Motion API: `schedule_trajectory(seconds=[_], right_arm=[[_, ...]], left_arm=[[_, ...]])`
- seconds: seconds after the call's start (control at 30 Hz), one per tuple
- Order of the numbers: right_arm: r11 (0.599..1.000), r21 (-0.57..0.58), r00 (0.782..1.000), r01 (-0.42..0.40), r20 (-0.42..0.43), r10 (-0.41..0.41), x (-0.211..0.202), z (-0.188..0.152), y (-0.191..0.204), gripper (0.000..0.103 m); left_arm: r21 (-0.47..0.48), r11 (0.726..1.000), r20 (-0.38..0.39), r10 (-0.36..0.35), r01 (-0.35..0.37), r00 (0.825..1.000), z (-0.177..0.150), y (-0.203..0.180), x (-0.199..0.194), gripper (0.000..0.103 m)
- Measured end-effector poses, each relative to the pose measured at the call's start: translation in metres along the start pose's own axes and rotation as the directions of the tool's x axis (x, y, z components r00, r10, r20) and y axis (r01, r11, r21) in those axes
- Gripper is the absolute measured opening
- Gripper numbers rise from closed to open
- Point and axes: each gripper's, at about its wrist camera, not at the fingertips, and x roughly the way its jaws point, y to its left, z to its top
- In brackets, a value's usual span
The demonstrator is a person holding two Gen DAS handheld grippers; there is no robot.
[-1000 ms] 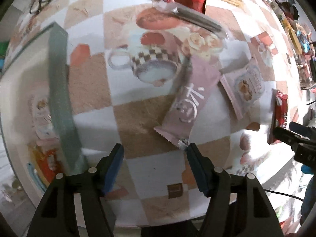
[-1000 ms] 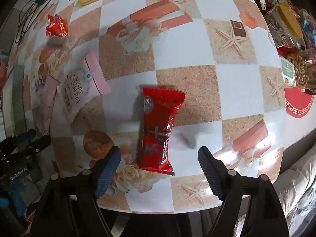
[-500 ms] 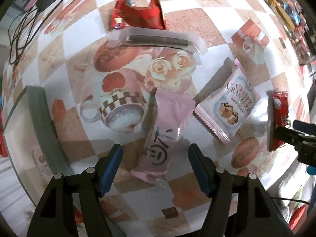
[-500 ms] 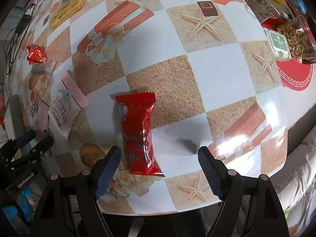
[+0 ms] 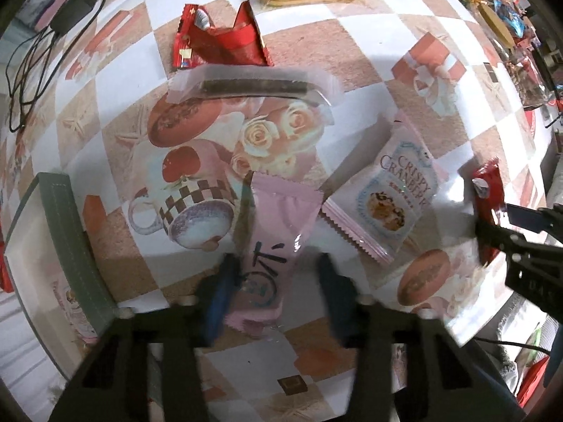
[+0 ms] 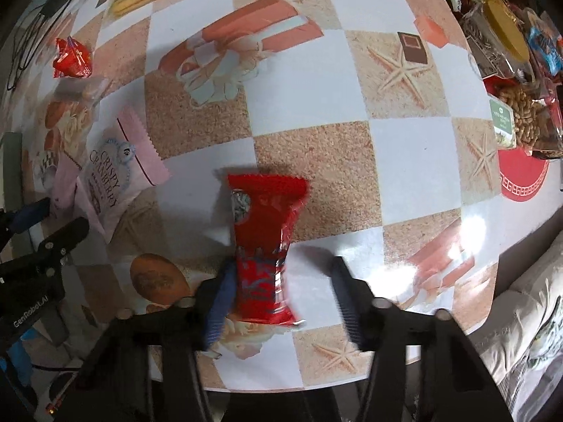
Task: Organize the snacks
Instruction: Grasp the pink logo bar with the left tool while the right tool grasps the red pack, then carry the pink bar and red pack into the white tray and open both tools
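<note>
Within a second both grippers had closed in: the left gripper, fingers spread, straddled the pink packet beside the cranberry pouch; the right gripper, also unclenched, bracketed the red packet on the surface, so both grasps looked imminent.

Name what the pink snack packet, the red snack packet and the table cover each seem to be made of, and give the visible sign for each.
Pink snack packet: thin plastic film, softly glossy; it has zigzag end seals and small glints.
Red snack packet: shiny plastic or foil-lined film; it shows crinkles and bright highlights.
Table cover: probably printed vinyl or oilcloth; it is smooth, patterned, and throws strong glare.
</note>
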Motion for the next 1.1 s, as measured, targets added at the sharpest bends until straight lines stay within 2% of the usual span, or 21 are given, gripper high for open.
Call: schedule_trajectory(seconds=[0.03, 0.1, 0.2, 0.23, 0.5, 0.87, 1.0, 1.07, 1.1], right_arm=[[1.000, -0.003, 1.000, 0.003, 0.000, -0.003, -0.003, -0.003, 0.001, 0.036], [1.000, -0.017, 1.000, -0.001, 0.002, 0.001, -0.012, 0.002, 0.004, 0.024], [0.999, -0.022, 1.000, -0.025, 0.002, 0.025, -0.023, 0.000, -0.004, 0.024], [0.999, -0.025, 1.000, -0.027, 0.009, 0.027, -0.021, -0.001, 0.007, 0.024], [0.995, -0.048, 0.995, -0.085, 0.058, 0.087, -0.062, -0.015, 0.017, 0.024], [0.990, -0.115, 0.989, -0.077, 0.114, 0.090, -0.101, -0.015, 0.047, 0.024], [0.990, -0.125, 0.993, -0.065, 0.094, 0.077, -0.099, -0.009, 0.064, 0.024], [0.993, -0.108, 0.996, -0.057, 0.064, 0.064, -0.093, -0.009, 0.066, 0.026], [0.994, -0.098, 0.997, -0.051, 0.058, 0.057, -0.086, -0.007, 0.065, 0.043]], left_arm=[[-0.004, 1.000, -0.001, -0.007, 0.007, 1.000, -0.001, -0.001, 0.000, 0.027], [-0.027, 1.000, 0.001, -0.013, 0.013, 1.000, -0.002, -0.002, 0.000, 0.026], [-0.049, 0.999, 0.014, -0.013, 0.013, 1.000, -0.008, 0.002, -0.006, 0.026], [-0.056, 0.998, 0.022, -0.016, 0.017, 1.000, -0.010, 0.003, -0.009, 0.026], [-0.115, 0.992, 0.084, -0.049, 0.058, 0.995, -0.032, 0.021, -0.034, 0.026], [-0.184, 0.979, 0.141, -0.059, 0.085, 0.988, -0.047, 0.052, -0.048, 0.026], [-0.201, 0.975, 0.159, -0.059, 0.091, 0.986, -0.055, 0.062, -0.052, 0.026], [-0.206, 0.974, 0.163, -0.056, 0.090, 0.985, -0.059, 0.068, -0.057, 0.026], [-0.209, 0.974, 0.165, -0.056, 0.090, 0.985, -0.061, 0.072, -0.060, 0.026]])
